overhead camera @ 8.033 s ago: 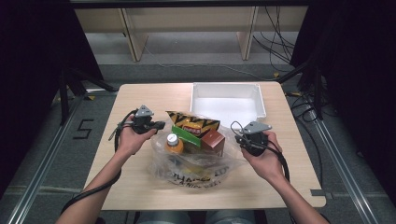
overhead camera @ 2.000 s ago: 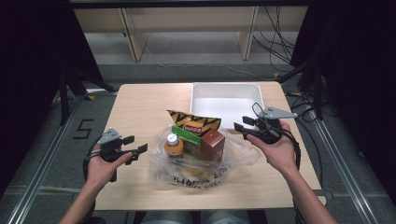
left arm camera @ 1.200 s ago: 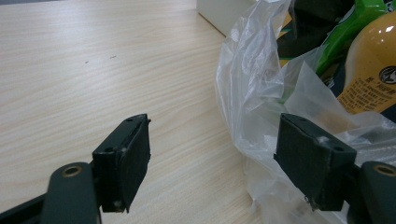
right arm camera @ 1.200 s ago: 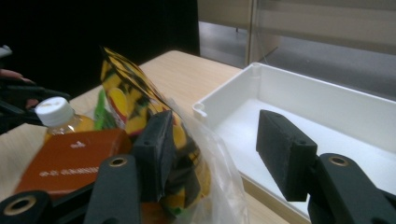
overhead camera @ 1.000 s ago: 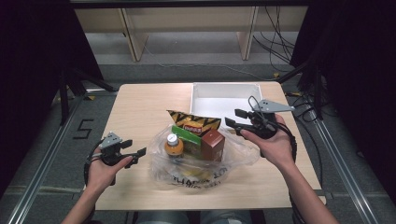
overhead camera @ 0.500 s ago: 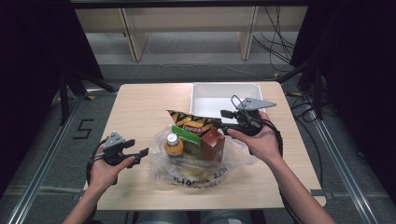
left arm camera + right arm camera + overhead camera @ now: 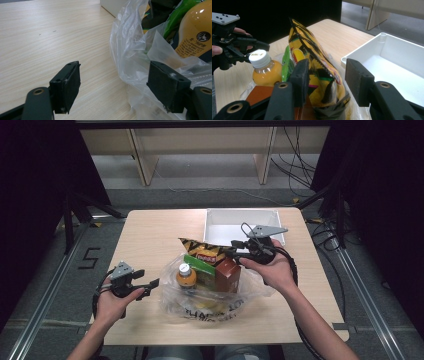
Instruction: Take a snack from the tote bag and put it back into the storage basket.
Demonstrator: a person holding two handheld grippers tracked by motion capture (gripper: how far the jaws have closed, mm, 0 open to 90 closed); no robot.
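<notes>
The yellow-and-black snack bag [image 7: 317, 72] stands in the clear plastic bag [image 7: 210, 295] at the middle of the wooden table [image 7: 150, 235], leaning on the green packet and the brown carton [image 7: 227, 272], with the orange drink bottle [image 7: 186, 276] on its left. Its long axis runs up and back from the pile, its crimped top edge tilted toward the white bin [image 7: 242, 222] behind it. The right gripper [image 7: 327, 75] is by far the nearer: in the right gripper view the snack bag rises straight between its two pads, which have just been closing but do not yet look pressed on the foil, a gap showing on the bin side. A pinch across the bag's thin face, then a lift toward the bin, looks like the likely move. The left gripper [image 7: 145, 287] waits at the plastic bag's left edge, jaws wide apart, holding nothing, one pad just beside the film.
</notes>
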